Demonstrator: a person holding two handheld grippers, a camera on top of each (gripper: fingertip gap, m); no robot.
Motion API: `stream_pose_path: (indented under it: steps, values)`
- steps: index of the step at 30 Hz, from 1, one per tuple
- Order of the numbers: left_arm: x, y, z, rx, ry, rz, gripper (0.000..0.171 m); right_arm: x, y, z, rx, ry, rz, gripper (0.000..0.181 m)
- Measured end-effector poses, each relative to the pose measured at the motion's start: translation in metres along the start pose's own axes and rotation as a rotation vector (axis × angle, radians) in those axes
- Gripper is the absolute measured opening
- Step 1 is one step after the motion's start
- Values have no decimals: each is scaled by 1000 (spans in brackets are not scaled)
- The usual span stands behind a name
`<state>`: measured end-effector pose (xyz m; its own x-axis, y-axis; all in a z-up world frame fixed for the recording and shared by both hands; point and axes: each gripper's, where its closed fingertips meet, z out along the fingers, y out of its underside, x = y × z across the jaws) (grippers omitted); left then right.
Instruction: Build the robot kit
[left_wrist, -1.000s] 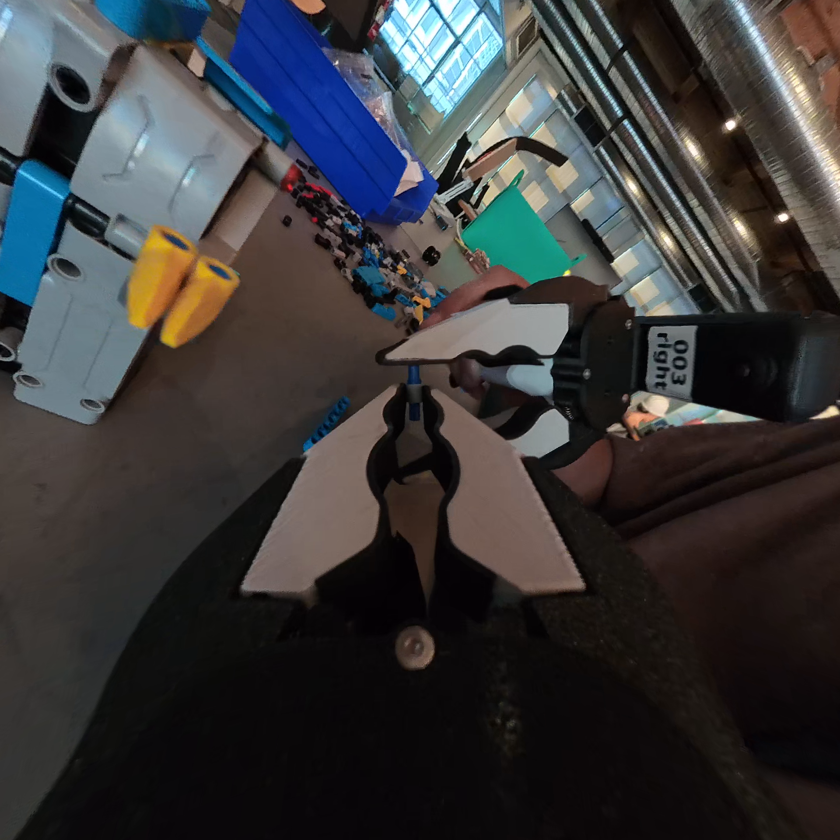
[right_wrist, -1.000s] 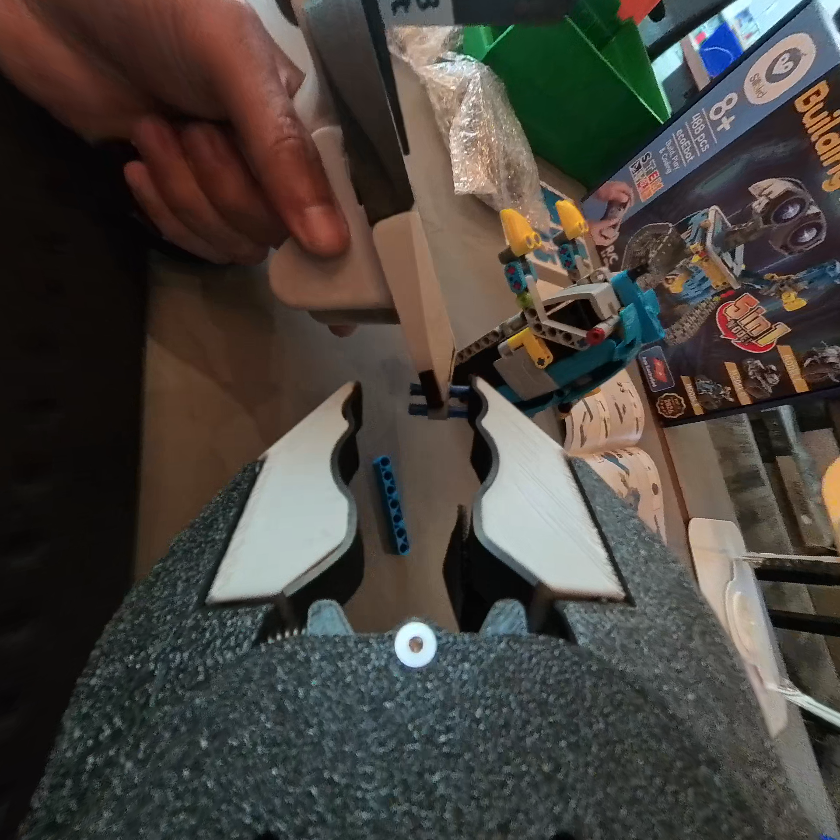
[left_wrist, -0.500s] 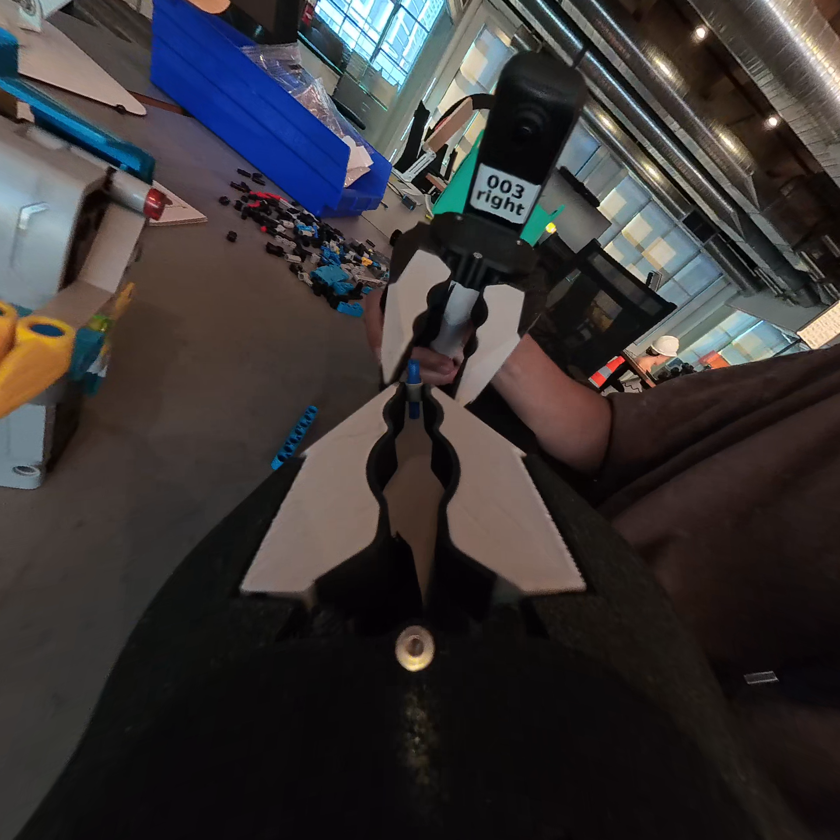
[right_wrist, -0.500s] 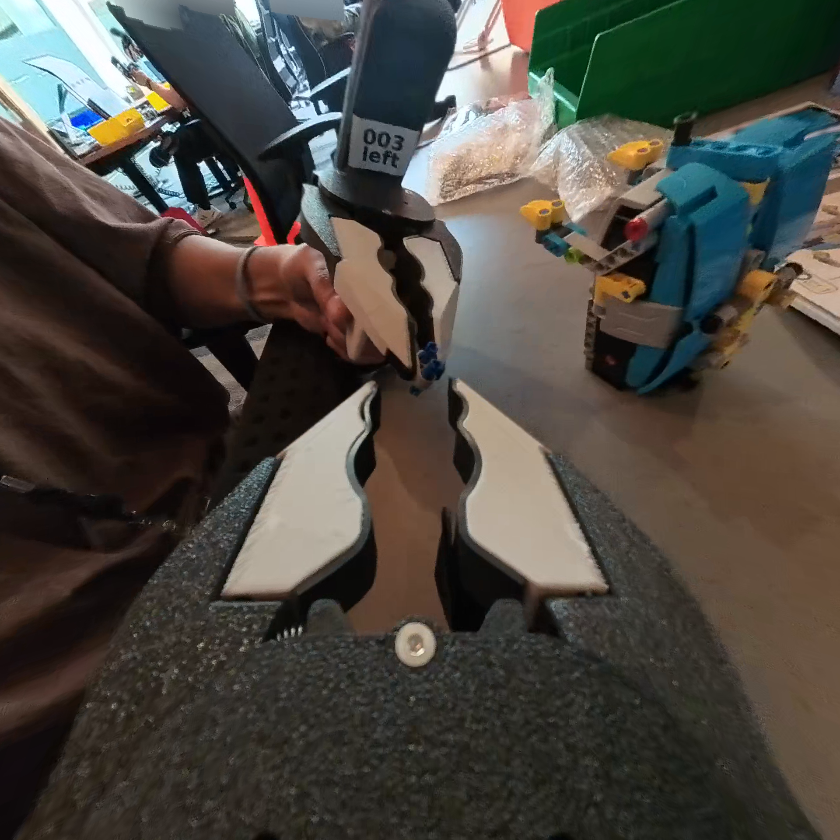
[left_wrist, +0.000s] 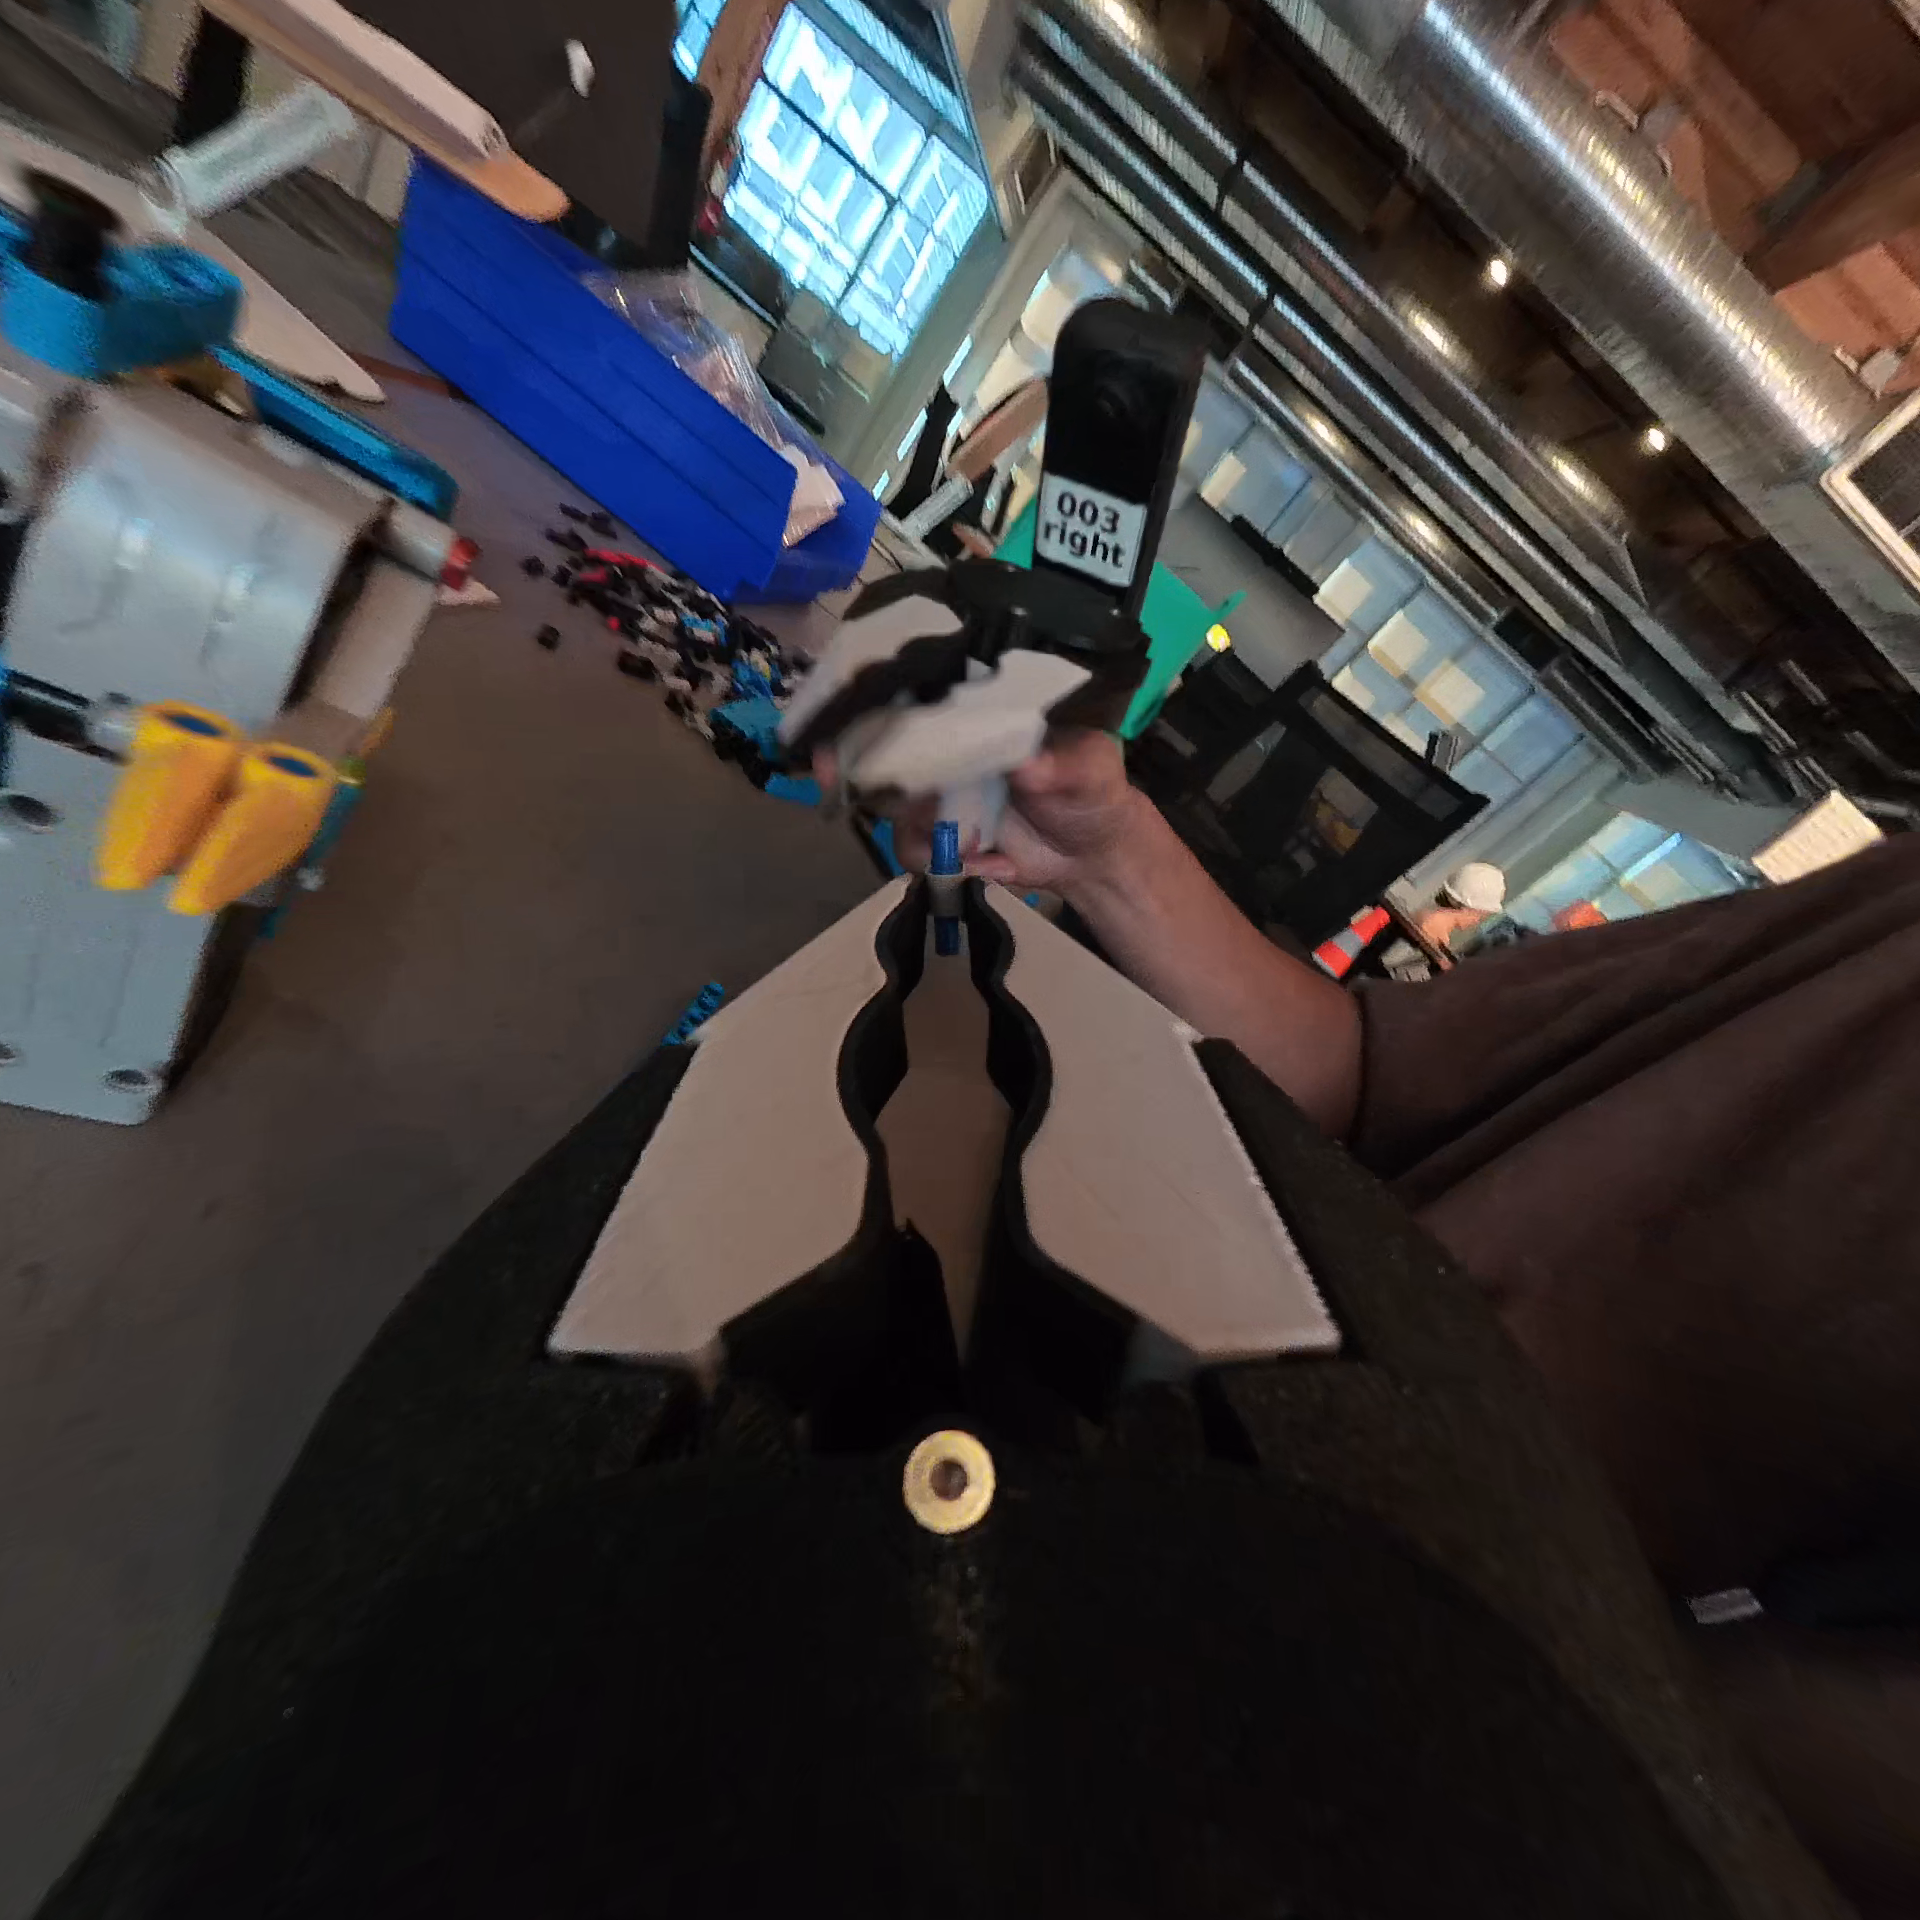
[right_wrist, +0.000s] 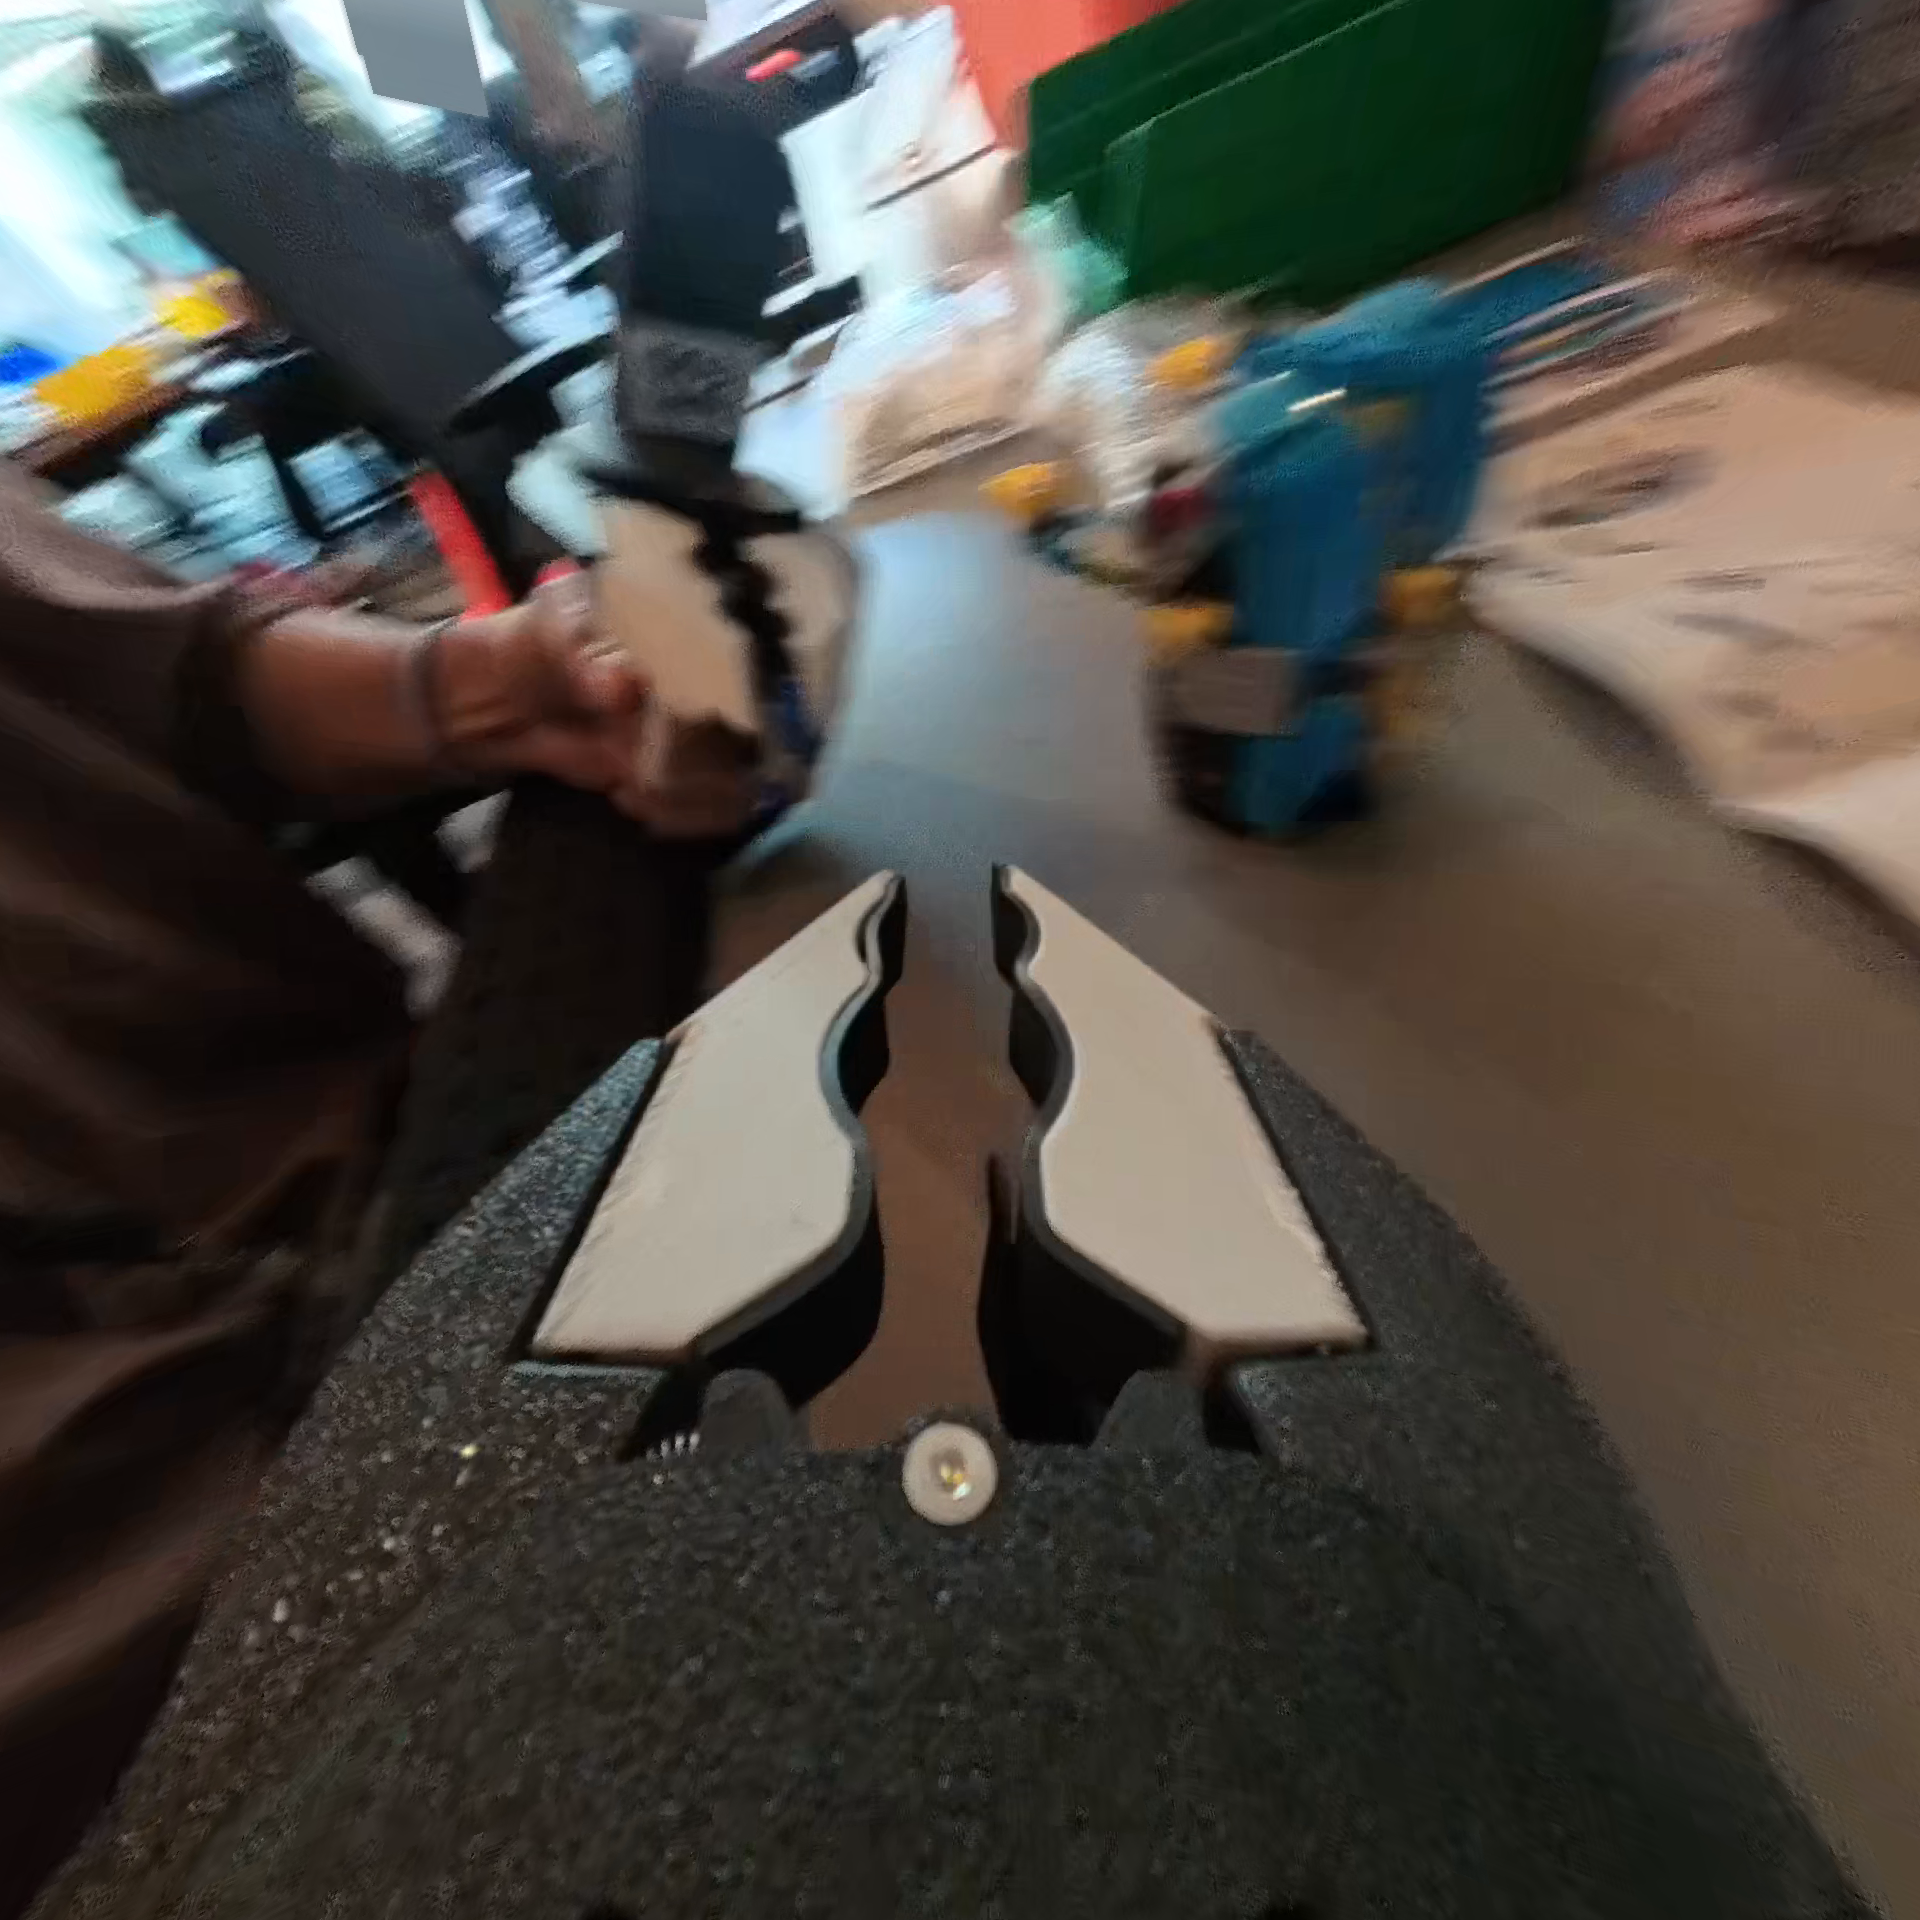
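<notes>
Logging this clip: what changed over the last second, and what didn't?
The right gripper swung from lying across the left gripper's tip to upright, then drew back; its jaws narrowed, gap remaining. Unchanged: left jaws clamped on the blue pin; the blue model on the table.

white label (left_wrist: 1086, 533) w/ printed text + digits | on black camera body (left_wrist: 1117, 416) atop right gripper (left_wrist: 914, 717) | right wrist view: too blurred, nothing legible

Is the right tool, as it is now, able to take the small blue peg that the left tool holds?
Probably yes. The right tool is open and empty, and the blue peg sticks out past the left tool, with nothing between them.
</notes>
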<state>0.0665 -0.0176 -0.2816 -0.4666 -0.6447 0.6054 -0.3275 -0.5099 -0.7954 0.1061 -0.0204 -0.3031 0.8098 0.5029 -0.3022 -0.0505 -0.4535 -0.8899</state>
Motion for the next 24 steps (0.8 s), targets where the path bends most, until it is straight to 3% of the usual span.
stream_pose_path:
  steps: [4,6,10,18,24]
  values:
    - [-3,-14,-13,104,-21,-8,7,104,-11,-68,152,548,114,25]
    - [-6,-19,-17,134,-20,-32,7,126,-10,-94,182,690,148,25]
    - [-5,-18,-15,123,5,-53,7,137,-9,-110,200,796,118,26]
    - [-2,-15,-9,114,-49,42,7,145,13,-95,78,777,145,36]
    - [-11,-17,-10,129,-17,-73,7,152,14,-102,66,826,156,39]
